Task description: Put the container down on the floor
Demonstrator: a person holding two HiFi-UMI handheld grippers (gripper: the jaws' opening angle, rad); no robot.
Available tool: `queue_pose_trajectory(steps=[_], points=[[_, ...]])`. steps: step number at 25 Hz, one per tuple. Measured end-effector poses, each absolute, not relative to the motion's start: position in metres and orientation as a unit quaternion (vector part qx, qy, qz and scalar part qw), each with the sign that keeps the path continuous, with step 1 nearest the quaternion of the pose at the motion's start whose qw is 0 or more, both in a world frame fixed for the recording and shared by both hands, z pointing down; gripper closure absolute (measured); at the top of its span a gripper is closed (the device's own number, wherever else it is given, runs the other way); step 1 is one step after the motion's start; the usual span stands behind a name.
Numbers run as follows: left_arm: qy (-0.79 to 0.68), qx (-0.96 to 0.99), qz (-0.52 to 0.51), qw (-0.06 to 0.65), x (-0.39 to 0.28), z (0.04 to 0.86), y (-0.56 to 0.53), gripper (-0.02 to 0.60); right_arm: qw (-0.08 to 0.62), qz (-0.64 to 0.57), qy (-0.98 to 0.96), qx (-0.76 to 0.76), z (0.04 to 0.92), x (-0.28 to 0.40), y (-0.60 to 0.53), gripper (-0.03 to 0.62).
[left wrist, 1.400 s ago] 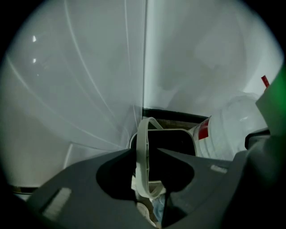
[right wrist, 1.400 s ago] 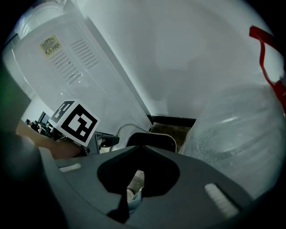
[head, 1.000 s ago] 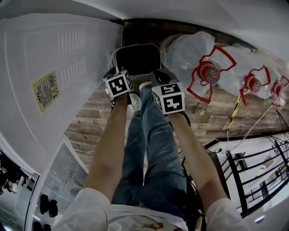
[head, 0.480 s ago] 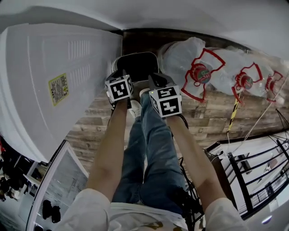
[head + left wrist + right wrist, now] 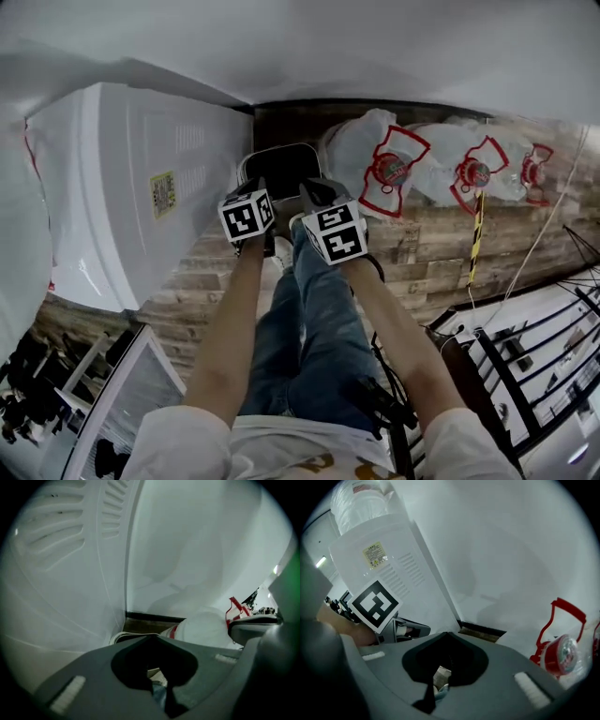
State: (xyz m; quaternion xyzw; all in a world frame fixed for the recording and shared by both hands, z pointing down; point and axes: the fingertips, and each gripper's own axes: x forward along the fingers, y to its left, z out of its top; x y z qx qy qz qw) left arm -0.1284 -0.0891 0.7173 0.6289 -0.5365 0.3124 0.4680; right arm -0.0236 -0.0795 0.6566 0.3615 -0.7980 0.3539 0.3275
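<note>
Against the wall [image 5: 328, 56], the dark, pale-rimmed container [image 5: 281, 167] is beyond the left gripper [image 5: 253, 186] and right gripper [image 5: 311, 190], both pressed together.

Office-like corner: water dispenser [image 5: 141, 197], water jugs [image 5: 375, 150]

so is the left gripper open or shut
Shut. The left gripper shows its jaws meeting at the tips; cannot tell whether they pinch the container rim.

person: white short-sleeved top [image 5: 187, 441], blue jeans [image 5: 314, 319]. left gripper [image 5: 255, 183] and right gripper [image 5: 312, 192]: grey moulded jaws, pale ribbed strip [image 5: 529, 686] on each jaw face, dark cut-out at the seam. white cube [image 5: 335, 234] with black square markers behind each pair of jaws.
</note>
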Motion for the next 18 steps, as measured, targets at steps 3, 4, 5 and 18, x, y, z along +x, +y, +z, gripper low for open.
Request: queue_pose_trajectory(steps=[3,4,5,18], points=[[-0.524,0.647,0.286,0.475,-0.119,0.693,-0.091,0.581,0.328,0.345,-0.797,0.372,0.637,-0.014,-0.081,0.569],[-0.521,0.655,0.279,0.471,-0.116,0.683,-0.092,0.581,0.326,0.343,-0.796,0.377,0.63,-0.011,-0.082,0.568],[-0.517,0.665,0.274,0.465,-0.113,0.672,-0.093,0.581,0.324,0.341,-0.795,0.383,0.622,-0.009,-0.083,0.569],[-0.473,0.761,0.217,0.387,-0.084,0.523,-0.103,0.581,0.273,0.315,-0.796,0.439,0.511,0.0,-0.101,0.569]])
